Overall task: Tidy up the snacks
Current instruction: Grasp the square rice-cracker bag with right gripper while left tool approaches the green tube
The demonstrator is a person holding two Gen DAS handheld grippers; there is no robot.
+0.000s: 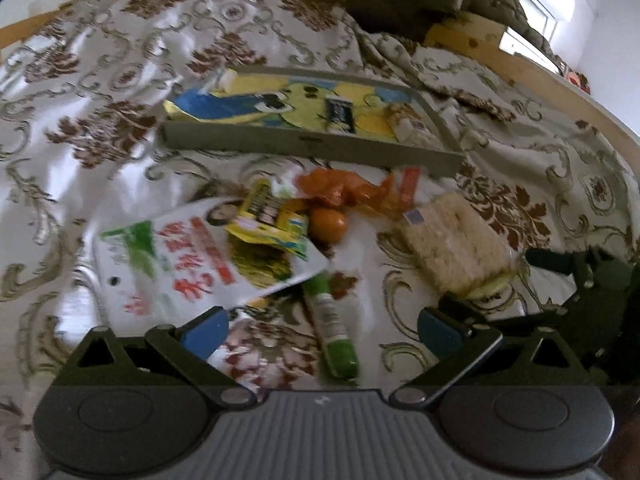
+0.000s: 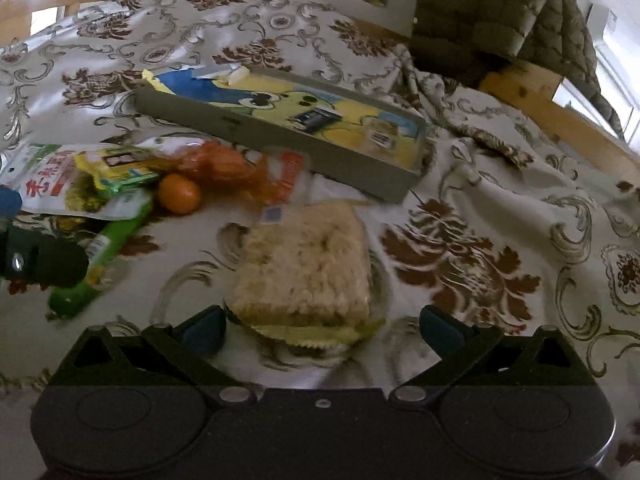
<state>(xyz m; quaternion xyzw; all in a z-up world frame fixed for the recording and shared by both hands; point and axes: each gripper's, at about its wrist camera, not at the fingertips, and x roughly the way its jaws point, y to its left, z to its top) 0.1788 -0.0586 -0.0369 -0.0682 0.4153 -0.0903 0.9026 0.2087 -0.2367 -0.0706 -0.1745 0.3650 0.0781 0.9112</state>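
left gripper (image 1: 320, 330): jaws were spread wide, nothing in them, hovering over the near end of the green tube (image 1: 334, 330)
right gripper (image 2: 320, 328): also wide open and empty, the near edge of the rice cracker pack (image 2: 306, 270) sat right between its blue pads (image 2: 200, 330), can't tell if they touched it
tray (image 1: 312, 146): grey, shallow, cartoon liner inside, sat toward the far side of the bedspread (image 1: 100, 92), with a dark little packet (image 1: 340, 114) and a pale wrapped snack (image 1: 404, 122) already in it
snack pile: on the bedspread just in front of the tray's near wall
white bag (image 1: 168, 264): biggest thing in the pile, red lettering, lay flat at the left
yellow packet (image 1: 272, 224): was lying on top of the white bag
mandarin (image 1: 328, 224): loose, beside the yellow packet
orange net bag (image 1: 344, 188): just behind the mandarin, close to the tray
jacket (image 2: 492, 12): olive, quilted, at the far right corner of the bed
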